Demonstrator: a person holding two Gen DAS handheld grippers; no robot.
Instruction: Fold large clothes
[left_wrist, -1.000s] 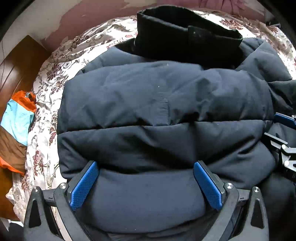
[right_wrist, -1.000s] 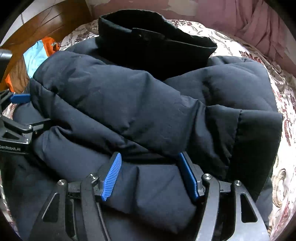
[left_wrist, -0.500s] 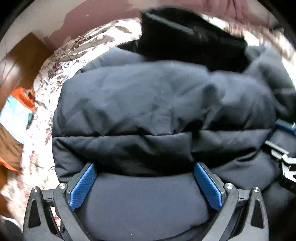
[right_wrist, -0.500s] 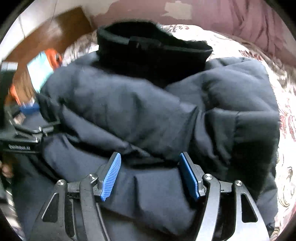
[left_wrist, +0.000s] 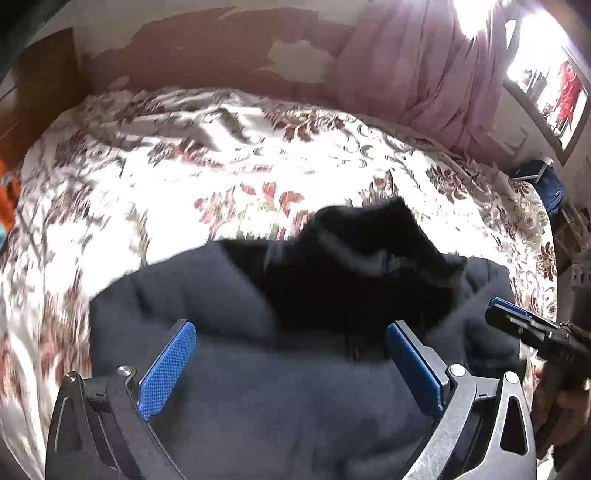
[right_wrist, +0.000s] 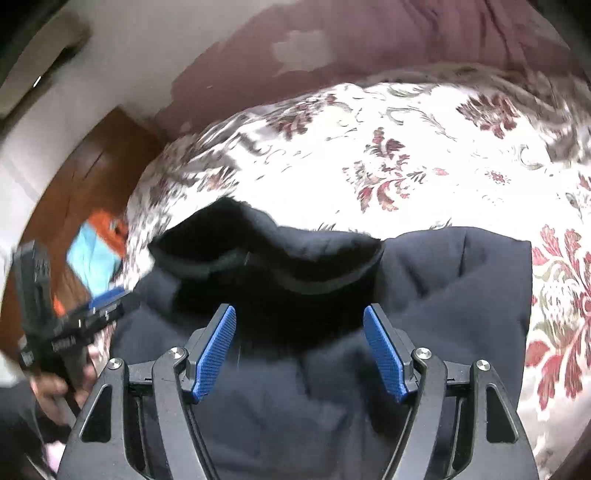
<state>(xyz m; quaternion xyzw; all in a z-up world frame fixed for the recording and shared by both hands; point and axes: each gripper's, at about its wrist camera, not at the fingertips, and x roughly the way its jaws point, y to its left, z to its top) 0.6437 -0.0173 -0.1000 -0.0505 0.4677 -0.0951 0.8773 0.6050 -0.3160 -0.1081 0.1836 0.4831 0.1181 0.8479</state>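
A folded dark navy puffer jacket (left_wrist: 229, 306) with a black collar (left_wrist: 369, 254) lies on a floral bedsheet (left_wrist: 184, 166). It also shows in the right wrist view (right_wrist: 454, 280), with its collar (right_wrist: 266, 254). My left gripper (left_wrist: 291, 365) is open, its blue pads wide apart over the jacket's near edge with padding between them. My right gripper (right_wrist: 299, 354) is open too, over the jacket just behind the collar. Each gripper shows at the edge of the other's view: the right one (left_wrist: 517, 321), the left one (right_wrist: 99, 310).
A pink curtain (left_wrist: 424, 81) hangs at the far right by a window. A peeling maroon headboard wall (left_wrist: 221, 59) runs behind the bed. An orange and light-blue garment (right_wrist: 99, 251) lies on the wooden floor (right_wrist: 85, 173) at the left.
Both grippers have pulled back and tilted up from the jacket, so it sits lower and smaller in view. Much more bedsheet, the wall and curtain show. Both remain open.
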